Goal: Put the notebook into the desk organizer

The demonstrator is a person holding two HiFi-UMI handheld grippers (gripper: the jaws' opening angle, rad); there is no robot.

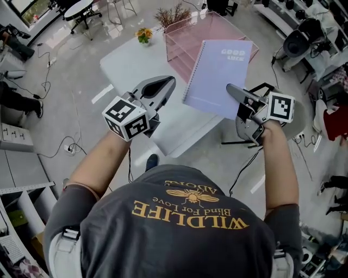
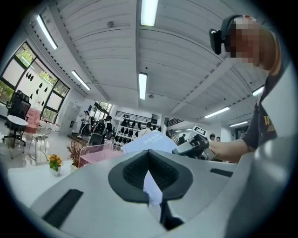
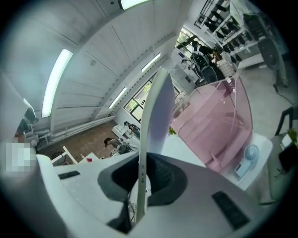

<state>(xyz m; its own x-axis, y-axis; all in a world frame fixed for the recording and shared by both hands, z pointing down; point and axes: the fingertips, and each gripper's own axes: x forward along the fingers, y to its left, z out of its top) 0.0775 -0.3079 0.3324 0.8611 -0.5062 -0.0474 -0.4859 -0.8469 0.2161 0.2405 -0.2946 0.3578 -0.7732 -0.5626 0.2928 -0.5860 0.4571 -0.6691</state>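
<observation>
A lavender spiral notebook [image 1: 220,76] is held up in the air, tilted, over the right part of the white table [image 1: 125,65]. My right gripper [image 1: 235,92] is shut on its lower right corner. In the right gripper view the notebook [image 3: 153,111] stands edge-on between the pads. The pink see-through desk organizer [image 1: 187,38] stands at the table's far side, just behind the notebook, and it is also in the right gripper view [image 3: 214,125]. My left gripper [image 1: 165,85] hovers left of the notebook, shut with nothing in it. The left gripper view catches the notebook [image 2: 149,140] and the organizer [image 2: 95,153] beyond the jaws.
A small pot of yellow flowers [image 1: 144,35] and a dried plant [image 1: 171,16] stand at the table's far edge. A small white fan [image 3: 247,160] lies by the organizer. Cables run over the floor, and an office chair [image 1: 81,11] stands far left.
</observation>
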